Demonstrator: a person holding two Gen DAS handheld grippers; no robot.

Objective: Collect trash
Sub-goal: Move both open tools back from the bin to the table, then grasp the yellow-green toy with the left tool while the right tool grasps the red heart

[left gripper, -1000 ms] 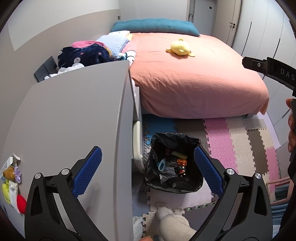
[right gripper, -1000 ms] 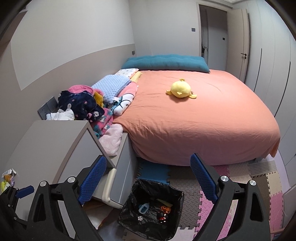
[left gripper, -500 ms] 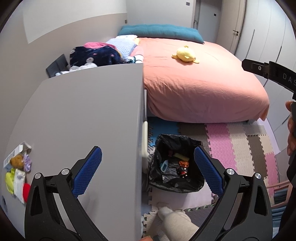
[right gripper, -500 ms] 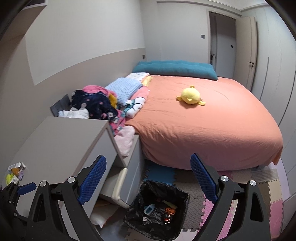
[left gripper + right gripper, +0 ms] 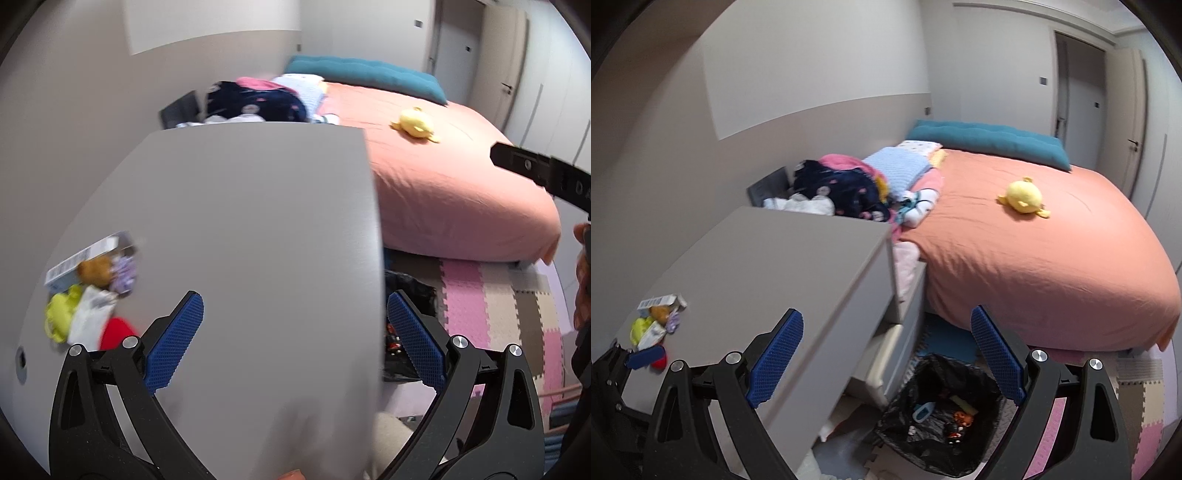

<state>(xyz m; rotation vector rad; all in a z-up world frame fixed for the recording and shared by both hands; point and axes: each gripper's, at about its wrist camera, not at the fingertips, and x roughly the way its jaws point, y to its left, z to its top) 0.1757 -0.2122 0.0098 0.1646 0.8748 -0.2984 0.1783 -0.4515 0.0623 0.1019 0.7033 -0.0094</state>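
The left tongs (image 5: pixel 295 339) are spread wide and hold nothing; they hang above the grey counter (image 5: pixel 240 221), with their right finger out past the counter's right edge. The right tongs (image 5: pixel 886 358) are also spread wide and empty, and they hang above the gap between the counter and the bed (image 5: pixel 1034 251).

The trash pile (image 5: pixel 90 291) lies on the left part of the counter, near the wall, to the left of the left tongs and not touching them. In it I can see a white strip with a barcode, something brown, something purple, a yellow-green piece, a white wrapper and a red piece. They lie close together and partly touch. The picture is blurred there, so I cannot tell more exactly what each one is. In the right wrist view the same pile (image 5: pixel 655 325) sits at the far left, just beyond a blue finger tip of the left tongs.

The bin (image 5: pixel 942 417), lined with a black bag, stands on the floor beside the drawers of the counter, in front of the bed. Some small things already lie inside it. Foam mats (image 5: pixel 498 314) in pink, beige and brown cover the floor. A yellow plush toy (image 5: pixel 1023 195) rests on the bed, and a heap of clothes (image 5: pixel 842 188) lies behind the counter.
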